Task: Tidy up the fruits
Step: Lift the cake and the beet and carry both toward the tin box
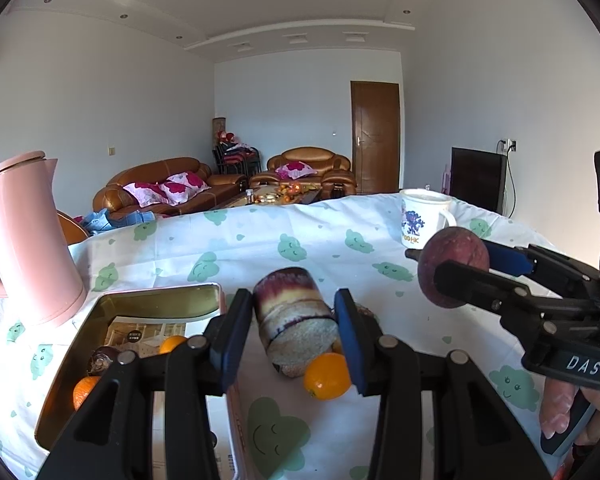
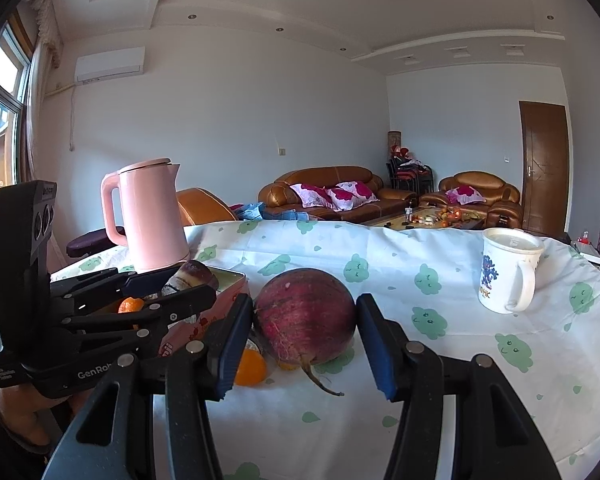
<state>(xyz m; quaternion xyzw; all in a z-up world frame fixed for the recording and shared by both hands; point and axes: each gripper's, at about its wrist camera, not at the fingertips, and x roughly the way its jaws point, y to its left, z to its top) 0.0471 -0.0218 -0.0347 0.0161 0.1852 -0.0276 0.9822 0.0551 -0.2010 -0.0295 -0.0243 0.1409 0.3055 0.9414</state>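
Note:
My left gripper (image 1: 296,330) is shut on a stubby purple-and-tan striped piece (image 1: 294,308), held just right of an open tin box (image 1: 156,294). In the tin lie two oranges (image 1: 85,396) and a dark fruit (image 1: 100,360). Another orange (image 1: 327,376) rests on the cloth under the striped piece. My right gripper (image 2: 304,334) is shut on a round dark-red fruit (image 2: 304,316) with a thin root tail, lifted off the table. The right wrist view has the left gripper (image 2: 184,282) at the left, over the tin (image 2: 228,286), and an orange (image 2: 252,368) below.
A pink kettle (image 1: 28,240) stands behind the tin at the far left. A white printed mug (image 2: 508,272) stands at the far right. The table carries a white cloth (image 1: 284,240) with green cloud prints. Sofas and a low table lie beyond.

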